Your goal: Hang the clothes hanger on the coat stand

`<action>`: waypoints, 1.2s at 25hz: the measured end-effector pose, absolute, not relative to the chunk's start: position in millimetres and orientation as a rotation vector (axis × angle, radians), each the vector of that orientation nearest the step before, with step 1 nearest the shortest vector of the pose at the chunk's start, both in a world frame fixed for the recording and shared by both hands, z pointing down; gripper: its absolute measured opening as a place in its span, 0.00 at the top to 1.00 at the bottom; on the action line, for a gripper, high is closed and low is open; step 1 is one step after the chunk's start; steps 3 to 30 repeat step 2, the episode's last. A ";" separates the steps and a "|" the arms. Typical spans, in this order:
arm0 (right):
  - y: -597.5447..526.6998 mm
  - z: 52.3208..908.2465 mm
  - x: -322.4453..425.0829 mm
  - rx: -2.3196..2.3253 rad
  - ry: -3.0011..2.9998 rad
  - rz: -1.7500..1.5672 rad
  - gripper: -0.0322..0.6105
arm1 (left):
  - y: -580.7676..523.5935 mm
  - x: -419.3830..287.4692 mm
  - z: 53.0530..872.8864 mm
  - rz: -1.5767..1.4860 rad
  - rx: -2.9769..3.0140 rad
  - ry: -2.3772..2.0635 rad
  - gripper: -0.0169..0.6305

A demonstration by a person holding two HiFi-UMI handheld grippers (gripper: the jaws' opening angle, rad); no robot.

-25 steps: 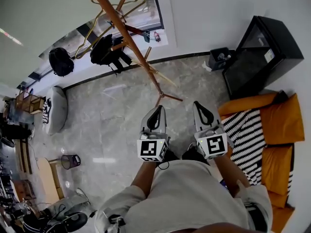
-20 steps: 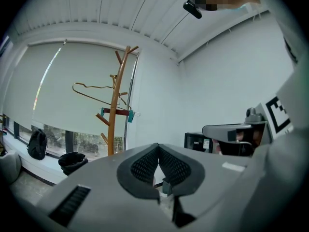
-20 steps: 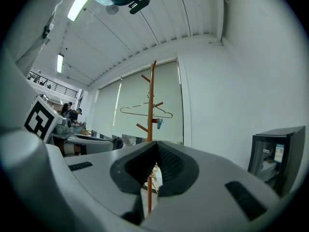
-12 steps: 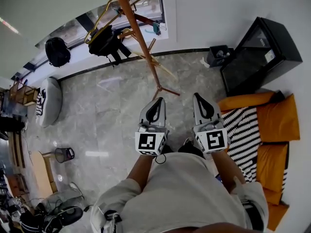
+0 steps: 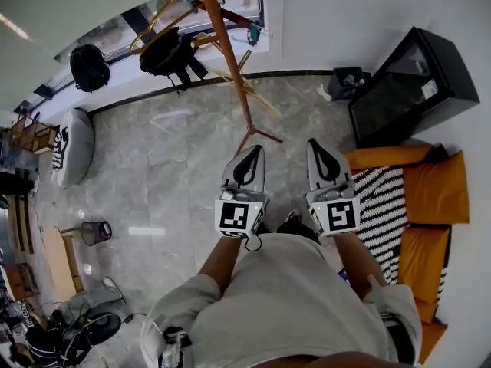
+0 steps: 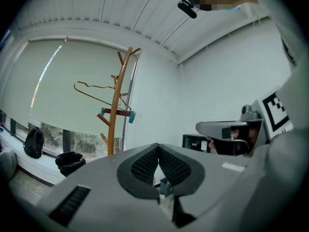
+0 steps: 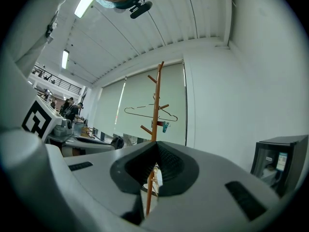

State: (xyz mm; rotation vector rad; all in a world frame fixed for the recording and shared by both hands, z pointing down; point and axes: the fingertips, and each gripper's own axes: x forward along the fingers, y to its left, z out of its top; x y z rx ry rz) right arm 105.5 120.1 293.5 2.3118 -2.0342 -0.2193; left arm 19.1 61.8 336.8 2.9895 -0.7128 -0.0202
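Left tongs [image 5: 249, 158], right tongs [image 5: 320, 150] remain closed, empty; coat stand [image 5: 230, 52] bearing hanger [image 7: 144, 114] shifted right in head view.

Ahead of me the coat stand [image 6: 114, 129], a slim wooden pole with angled pegs, stands upright on splayed feet. I see the clothes hanger [image 6: 98, 94], thin golden wire, hooked on an upper peg, hanging slightly tilted.

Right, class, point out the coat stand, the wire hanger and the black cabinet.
coat stand [image 5: 230, 60], head view, wooden pole.
wire hanger [image 6: 99, 99], left gripper view, lower wire.
black cabinet [image 5: 399, 98], head view, front face.
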 end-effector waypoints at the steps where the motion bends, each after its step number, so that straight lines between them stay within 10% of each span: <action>1: 118.5 293.6 106.0 2.311 -2.032 -0.229 0.94 | 59.8 19.3 337.2 -0.022 2.992 -0.713 0.96; 30: 117.1 294.0 106.5 2.309 -2.029 -0.239 0.94 | 57.9 19.3 337.6 -0.024 2.995 -0.714 0.96</action>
